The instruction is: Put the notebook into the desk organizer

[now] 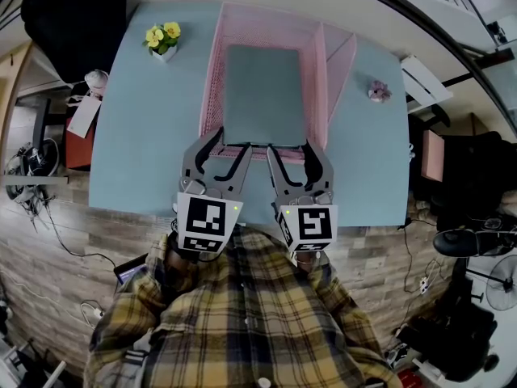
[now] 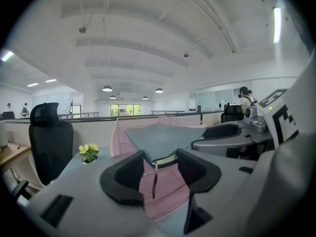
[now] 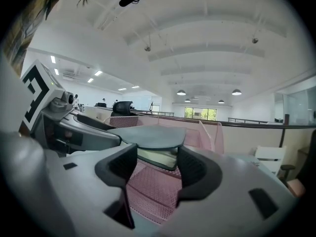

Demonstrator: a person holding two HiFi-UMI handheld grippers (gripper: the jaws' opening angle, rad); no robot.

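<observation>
The notebook (image 1: 265, 95) lies in the pink desk organizer (image 1: 212, 79), toward the table's (image 1: 137, 136) far edge. The left gripper (image 1: 233, 141) and right gripper (image 1: 289, 146) are open and hold nothing. A notebook corner sits between each one's jaws. Push both evenly so it goes in straight.

You are in a big open-plan office. Your pale blue desk (image 1: 137, 120) carries a pink mesh desk organizer (image 1: 212, 79) and a small pot of yellow flowers (image 1: 163, 39), and a black high-backed office chair (image 2: 49, 137) stands just beyond it. In the gripper views a long white ceiling runs away from you, hung with round pendant lamps (image 2: 107, 88) and strip lights (image 2: 277, 23), ending at bright windows (image 2: 124, 110). Glass-walled rooms (image 2: 217, 98) line one side, and a person (image 2: 244, 97) stands far off. Cables (image 1: 48, 217) trail over the wood-look floor (image 1: 48, 297) on your left, and a fan (image 1: 501, 285) stands low on your right.
</observation>
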